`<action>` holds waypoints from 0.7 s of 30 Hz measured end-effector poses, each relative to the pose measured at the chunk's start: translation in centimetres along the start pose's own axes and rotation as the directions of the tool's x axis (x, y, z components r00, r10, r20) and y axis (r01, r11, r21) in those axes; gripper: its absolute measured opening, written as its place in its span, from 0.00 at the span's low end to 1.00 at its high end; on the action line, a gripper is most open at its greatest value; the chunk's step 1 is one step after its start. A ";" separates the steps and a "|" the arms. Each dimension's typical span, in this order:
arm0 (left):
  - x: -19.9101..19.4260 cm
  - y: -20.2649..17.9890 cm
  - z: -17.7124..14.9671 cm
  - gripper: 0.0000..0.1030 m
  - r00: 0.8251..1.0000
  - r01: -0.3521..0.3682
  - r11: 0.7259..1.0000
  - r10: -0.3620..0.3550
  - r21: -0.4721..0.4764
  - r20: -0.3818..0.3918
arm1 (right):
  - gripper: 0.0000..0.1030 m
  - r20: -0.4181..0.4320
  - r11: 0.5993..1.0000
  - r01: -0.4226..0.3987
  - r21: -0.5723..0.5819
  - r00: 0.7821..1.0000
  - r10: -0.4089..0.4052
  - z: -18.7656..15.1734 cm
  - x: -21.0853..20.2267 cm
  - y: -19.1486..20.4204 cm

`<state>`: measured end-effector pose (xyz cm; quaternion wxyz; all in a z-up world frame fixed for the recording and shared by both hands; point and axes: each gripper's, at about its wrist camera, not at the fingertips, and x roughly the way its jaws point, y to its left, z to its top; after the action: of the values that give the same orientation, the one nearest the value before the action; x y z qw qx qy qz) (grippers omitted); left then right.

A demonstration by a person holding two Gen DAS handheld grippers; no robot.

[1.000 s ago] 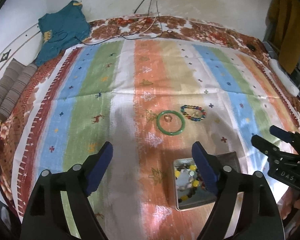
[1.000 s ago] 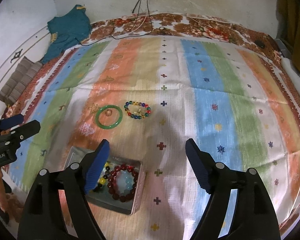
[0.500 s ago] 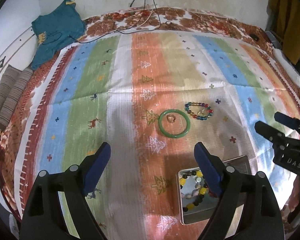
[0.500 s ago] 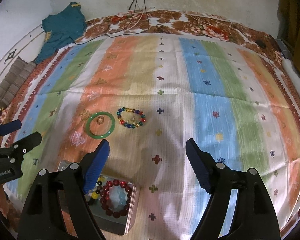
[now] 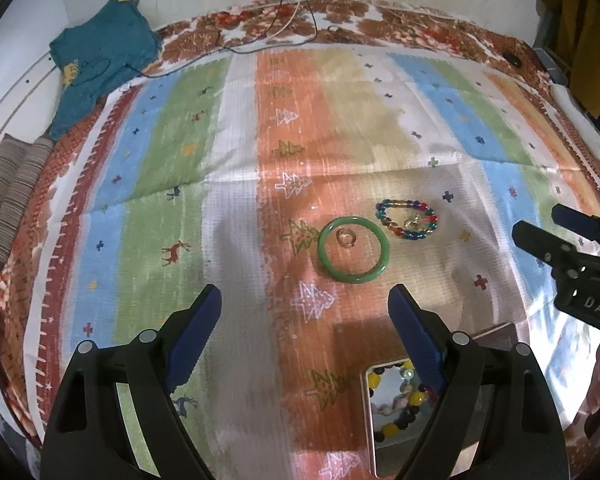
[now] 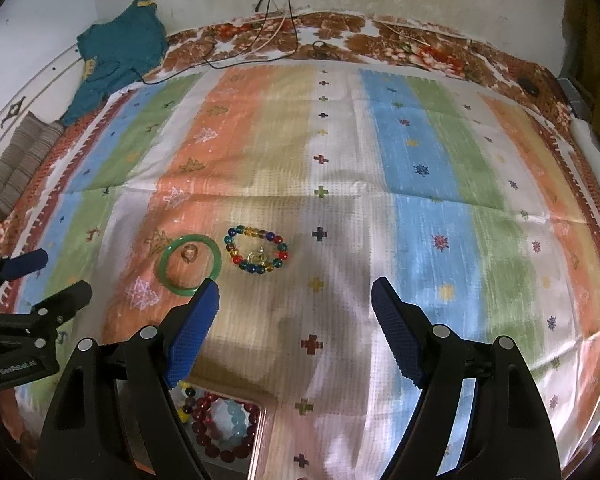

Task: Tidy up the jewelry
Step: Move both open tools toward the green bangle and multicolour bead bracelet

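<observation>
A green bangle (image 5: 353, 249) lies on the striped cloth with a small ring (image 5: 345, 237) inside it. A multicoloured bead bracelet (image 5: 407, 219) lies just right of it, around a small gold piece. A metal tin (image 5: 369, 420) near the front holds several bead bracelets. My left gripper (image 5: 305, 326) is open and empty, above the cloth short of the bangle. My right gripper (image 6: 296, 320) is open and empty, short of the bead bracelet (image 6: 256, 249); the bangle (image 6: 190, 264) lies by its left finger. The tin (image 6: 260, 432) shows below, with dark red beads (image 6: 212, 428).
The striped cloth (image 6: 419, 200) covers a floral bedspread (image 6: 419, 44). A teal garment (image 5: 100, 60) and cables (image 5: 276, 28) lie at the back. Folded grey fabric (image 5: 8, 196) lies at the left edge. A white object (image 5: 583, 132) lies at the right edge.
Both grippers have drawn forward and lower toward the bangle and bead bracelet, which now look larger and closer. The tin has slid toward the bottom of both views. Both stay open.
</observation>
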<state>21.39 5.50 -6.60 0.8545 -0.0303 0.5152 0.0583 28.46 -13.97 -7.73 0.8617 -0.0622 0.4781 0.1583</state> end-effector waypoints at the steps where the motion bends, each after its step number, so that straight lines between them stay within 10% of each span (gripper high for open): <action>1: 0.4 0.1 0.1 0.82 1.000 0.002 1.000 -0.002 -0.001 -0.006 | 0.76 -0.005 1.000 0.000 -0.003 1.000 0.000 0.1 0.3 0.0; 21: 6.6 0.2 1.7 0.81 0.995 -0.003 0.999 0.006 0.038 -0.101 | 0.76 -0.105 0.998 0.048 -0.033 0.993 -0.052 1.6 7.0 0.0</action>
<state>25.89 6.36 -11.70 0.8276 -0.0157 0.5590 0.0487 33.16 -12.08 -12.80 0.8378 -0.0954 0.5190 0.1403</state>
